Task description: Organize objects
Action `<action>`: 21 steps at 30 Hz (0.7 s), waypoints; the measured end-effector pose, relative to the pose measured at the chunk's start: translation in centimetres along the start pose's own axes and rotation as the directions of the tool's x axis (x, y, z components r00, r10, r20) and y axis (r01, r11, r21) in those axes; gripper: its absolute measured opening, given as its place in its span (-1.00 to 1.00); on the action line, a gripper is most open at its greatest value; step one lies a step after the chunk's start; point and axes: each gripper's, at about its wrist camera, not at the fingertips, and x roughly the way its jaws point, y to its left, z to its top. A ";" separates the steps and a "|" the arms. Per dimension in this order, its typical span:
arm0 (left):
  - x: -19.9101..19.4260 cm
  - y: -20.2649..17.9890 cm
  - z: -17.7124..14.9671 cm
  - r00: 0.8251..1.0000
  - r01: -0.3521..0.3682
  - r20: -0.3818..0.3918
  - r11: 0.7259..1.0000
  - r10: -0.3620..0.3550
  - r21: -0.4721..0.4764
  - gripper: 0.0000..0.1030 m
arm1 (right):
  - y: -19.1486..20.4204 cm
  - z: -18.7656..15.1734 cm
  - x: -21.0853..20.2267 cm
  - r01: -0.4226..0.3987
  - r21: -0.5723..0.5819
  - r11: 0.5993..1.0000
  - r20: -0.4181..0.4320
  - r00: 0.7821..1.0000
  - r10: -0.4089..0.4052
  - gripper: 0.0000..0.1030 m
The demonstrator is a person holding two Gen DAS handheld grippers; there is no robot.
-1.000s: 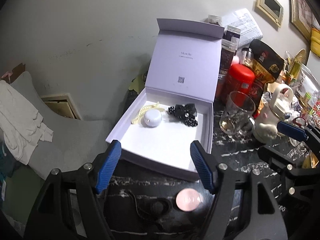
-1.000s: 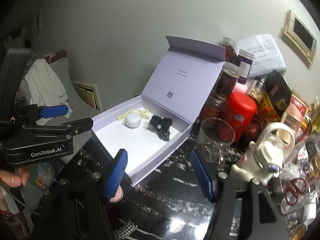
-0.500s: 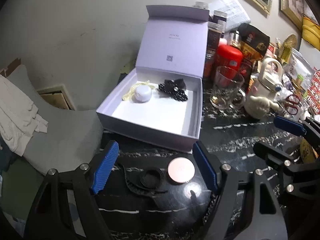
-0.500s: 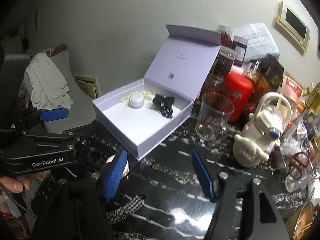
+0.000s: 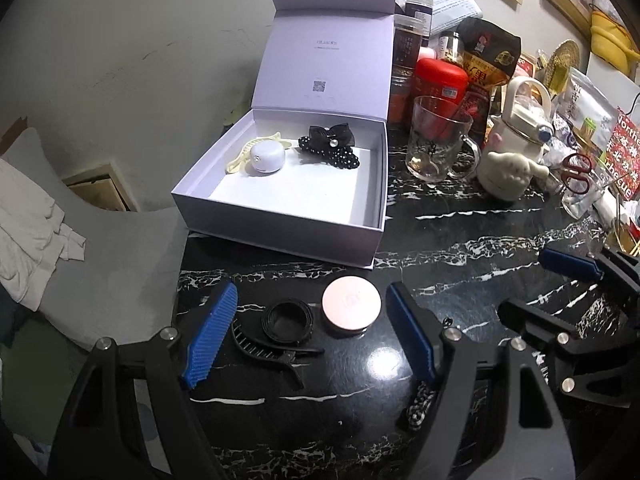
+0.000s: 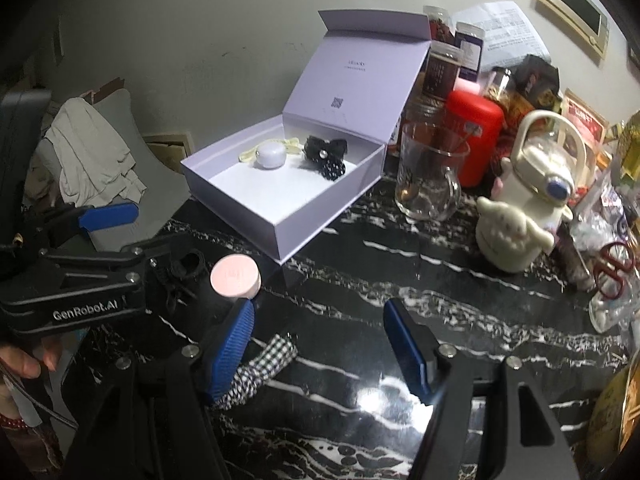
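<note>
Pink compact (image 5: 351, 306): round, flat, hard and smooth, likely light and a little slippery; lies on the black marble table (image 5: 460, 240), near side of the open lavender box (image 5: 280, 224).
Black hair clip (image 5: 276, 342): thin, springy, just left of the compact.
Checked fabric band (image 6: 262, 364): soft, limp.
Hold: across the compact's rim.
Left gripper (image 5: 308, 336): jaws wide, empty, compact and clip between them, untouched.
Right gripper (image 6: 320, 352): wide, empty, over the band.
</note>
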 end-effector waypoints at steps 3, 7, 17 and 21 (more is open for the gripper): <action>-0.1 0.0 -0.7 1.000 0.007 -0.001 1.000 -0.007 0.005 0.47 | 0.1 -0.9 0.2 -0.014 0.005 1.000 -0.017 1.000 0.014 0.33; -0.1 0.2 -1.6 1.000 -0.006 -0.004 1.000 0.006 0.021 0.47 | 0.4 -2.1 0.3 -0.050 0.001 0.999 -0.034 0.998 0.050 0.33; 0.0 1.1 -3.6 1.000 0.002 -0.020 0.999 -0.001 0.051 0.47 | 1.5 -4.1 1.1 -0.095 0.012 0.995 -0.097 0.991 0.095 0.33; 0.5 1.3 -4.5 0.998 0.049 -0.036 0.997 -0.047 0.062 0.47 | 2.8 -4.5 0.7 -0.093 -0.028 0.995 -0.108 0.990 0.089 0.33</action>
